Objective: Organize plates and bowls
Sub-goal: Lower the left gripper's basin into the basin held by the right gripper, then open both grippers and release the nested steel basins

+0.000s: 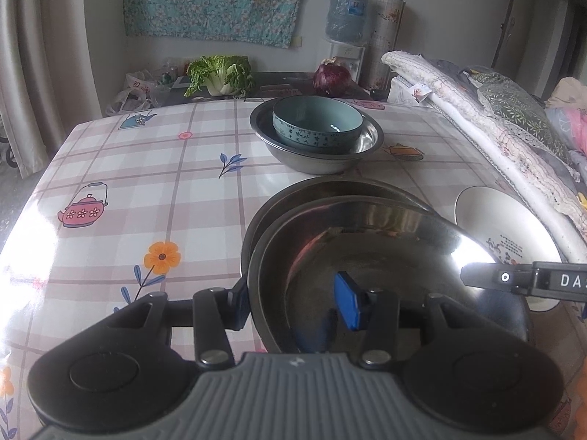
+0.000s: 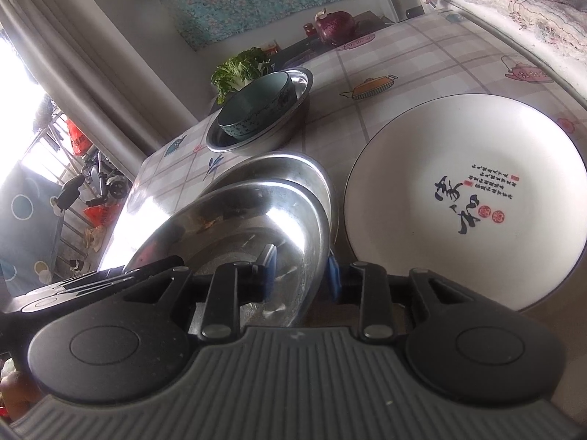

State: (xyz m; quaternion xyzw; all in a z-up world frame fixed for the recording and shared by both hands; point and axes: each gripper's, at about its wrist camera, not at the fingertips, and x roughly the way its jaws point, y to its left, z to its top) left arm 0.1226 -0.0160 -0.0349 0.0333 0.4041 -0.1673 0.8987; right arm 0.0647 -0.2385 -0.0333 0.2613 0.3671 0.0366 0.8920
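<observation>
A shiny steel plate (image 1: 385,256) (image 2: 238,220) lies tilted on top of a second steel plate (image 1: 330,187) (image 2: 279,168) on the checked tablecloth. My left gripper (image 1: 293,302) is shut on its near left rim, one blue pad outside and one inside. My right gripper (image 2: 301,271) straddles the right rim, and its pads look slightly apart from the metal. A white plate (image 1: 495,216) (image 2: 458,183) with calligraphy lies just to the right. Farther back a teal bowl (image 1: 315,117) (image 2: 253,106) sits inside a steel basin (image 1: 319,161) (image 2: 293,117).
A leafy cabbage (image 1: 220,73) and a purple onion (image 1: 332,79) sit at the table's far edge. Folded cloths (image 1: 495,117) line the right side. A water dispenser (image 1: 345,14) stands by the back wall. The tablecloth (image 1: 128,183) drops off at the left.
</observation>
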